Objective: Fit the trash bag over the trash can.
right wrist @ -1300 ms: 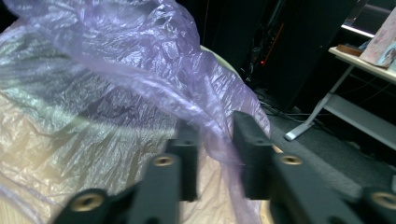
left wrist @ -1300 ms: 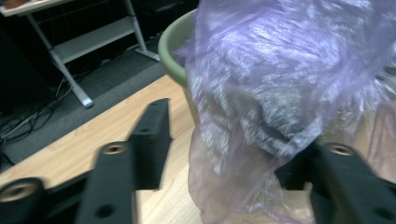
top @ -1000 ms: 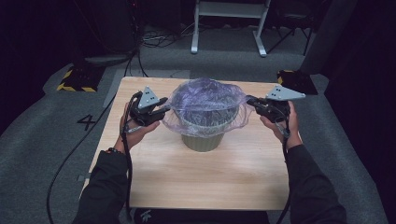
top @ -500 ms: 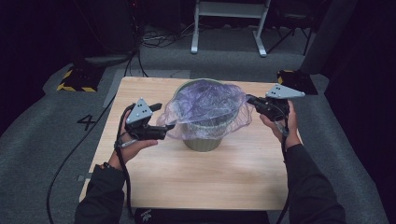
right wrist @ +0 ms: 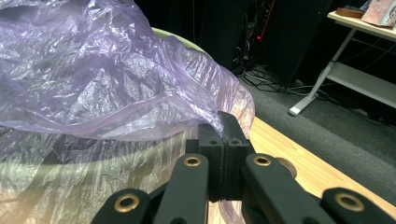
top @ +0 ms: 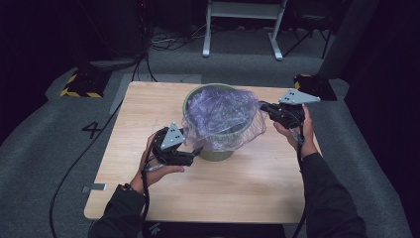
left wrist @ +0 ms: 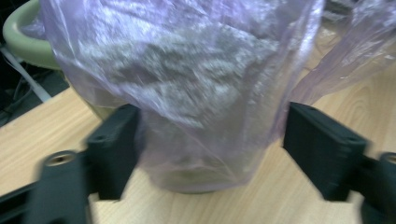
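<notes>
Two grippers work one bin. At lower centre of the high view the left gripper point(top: 197, 150) has its jaws spread, just opened, either side of the one thin, crinkled purple plastic bag point(top: 223, 116) draped over one pale green round bin point(top: 216, 152) mid-frame on the light wooden table point(top: 247, 188). At right, the right gripper point(top: 262, 105) pinches the bag's edge. Behind stands one white metal frame point(top: 242, 29)

Left gripper point(top: 197, 150) released the translucent purple plastic bag point(top: 223, 116), jaws opening, and dropped toward the bin's near side.
</notes>
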Demonstrator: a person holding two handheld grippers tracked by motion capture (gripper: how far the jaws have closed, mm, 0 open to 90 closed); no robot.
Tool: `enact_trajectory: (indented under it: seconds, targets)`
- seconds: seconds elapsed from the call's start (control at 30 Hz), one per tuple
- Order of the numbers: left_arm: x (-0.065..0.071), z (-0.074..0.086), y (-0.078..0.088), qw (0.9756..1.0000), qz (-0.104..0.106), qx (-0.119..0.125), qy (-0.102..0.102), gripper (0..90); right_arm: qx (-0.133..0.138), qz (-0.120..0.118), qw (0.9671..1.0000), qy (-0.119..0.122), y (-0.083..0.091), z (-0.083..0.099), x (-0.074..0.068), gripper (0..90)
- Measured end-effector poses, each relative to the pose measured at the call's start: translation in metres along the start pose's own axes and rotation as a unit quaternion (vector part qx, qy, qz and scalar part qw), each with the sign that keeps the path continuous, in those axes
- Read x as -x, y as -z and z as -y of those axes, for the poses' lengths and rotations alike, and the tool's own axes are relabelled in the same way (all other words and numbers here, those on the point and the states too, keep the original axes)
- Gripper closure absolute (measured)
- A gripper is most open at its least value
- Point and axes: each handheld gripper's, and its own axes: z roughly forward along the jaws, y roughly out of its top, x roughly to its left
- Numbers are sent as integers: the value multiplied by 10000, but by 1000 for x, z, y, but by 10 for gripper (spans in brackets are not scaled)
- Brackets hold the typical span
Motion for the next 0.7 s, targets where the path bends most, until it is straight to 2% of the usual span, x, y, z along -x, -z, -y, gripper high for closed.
enact_trajectory:
  seconds: [0.03, 0.1, 0.13, 0.27, 0.3, 0.37, 0.43, 0.53, 0.57, 0.6, 0.63, 0.67, 0.7]
  targets:
    - [0, 0, -1, 9999, -112, -53, -30, 334, 2, -4, 10000, -1, 0, 0, 0, 900]
    - [-2, 0, -4, 9998, -149, -109, -79, 500, 9, -6, 10000, -7, 0, 0, -1, 900]
    - [-4, 0, -6, 9994, -285, -184, -106, 559, 9, -2, 10000, -11, 0, 0, -1, 900]
    - [-14, 2, -7, 9982, -442, -349, -190, 842, 4, 40, 10000, -11, 1, 0, 0, 900]
    - [-16, 2, -7, 9982, -416, -386, -209, 880, 6, 54, 10000, -13, 1, 0, 0, 900]
    - [-24, 5, -4, 9978, -233, -560, -264, 891, 2, 78, 10000, -17, 1, 1, 1, 900]
    - [-26, 8, -2, 9970, -178, -668, -341, 894, -35, 69, 10000, -10, 0, 2, 1, 897]
    - [-25, 12, 1, 9972, -77, -665, -343, 891, -61, 20, 10000, -25, -1, 7, -1, 897]
    - [-24, 13, 3, 9967, -124, -702, -383, 873, -55, 1, 10000, -12, -1, 9, -3, 898]
    - [-23, 15, 5, 9970, -208, -668, -316, 776, -56, 8, 10000, 40, -1, 11, -6, 898]
    - [-24, 15, 6, 9975, -208, -630, -263, 580, -62, 28, 10000, 67, 0, 13, -8, 898]
    - [-24, 16, 10, 9988, -53, -478, -113, 446, -45, 14, 10000, 61, 1, 14, -9, 898]
    - [-24, 17, 16, 9995, 9, -314, -56, 349, -10, -8, 10000, 61, 2, 14, -10, 898]
